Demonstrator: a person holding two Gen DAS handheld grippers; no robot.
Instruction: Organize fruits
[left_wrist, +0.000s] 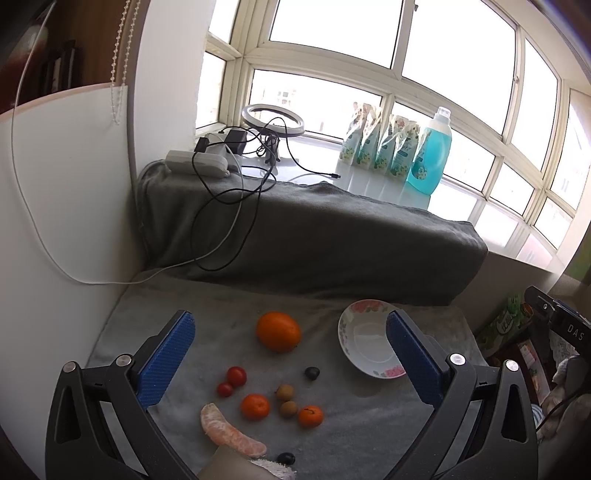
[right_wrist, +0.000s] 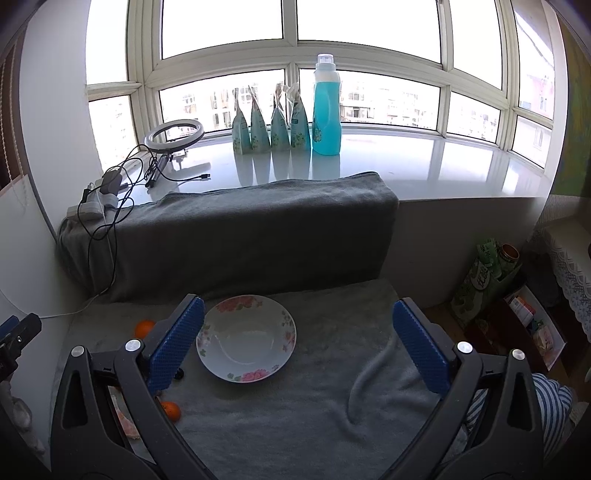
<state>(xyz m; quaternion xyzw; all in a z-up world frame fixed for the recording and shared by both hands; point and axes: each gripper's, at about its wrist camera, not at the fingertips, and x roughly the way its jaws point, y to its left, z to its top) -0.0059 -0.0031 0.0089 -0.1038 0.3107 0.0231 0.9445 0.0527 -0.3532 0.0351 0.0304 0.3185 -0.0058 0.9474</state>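
The floral bowl (left_wrist: 364, 341) sits empty on the gray towel (left_wrist: 343, 417), and all the fruits lie to the left of the bowl. The big orange (left_wrist: 278, 331) is the nearest one to the bowl. Farther from the bowl are two cherry tomatoes (left_wrist: 232, 380), two small tangerines (left_wrist: 255, 406), two little brown round fruits (left_wrist: 286, 400), a dark fruit (left_wrist: 312, 373) and a peeled citrus wedge (left_wrist: 231, 432).

The left claw (left_wrist: 291, 363) is spread wide above the fruits and holds nothing. The right claw (right_wrist: 299, 345) is also spread wide and empty, above the bowl.

The round fruits could roll away if a claw bumps them, because they lie close together. The soft tomatoes and the peeled wedge could get squashed by a hard squeeze. The towel has a fold to the right of the bowl, so the bowl may tip or slide if it is pushed. The big orange may slip out of the claw because it is wide and smooth.
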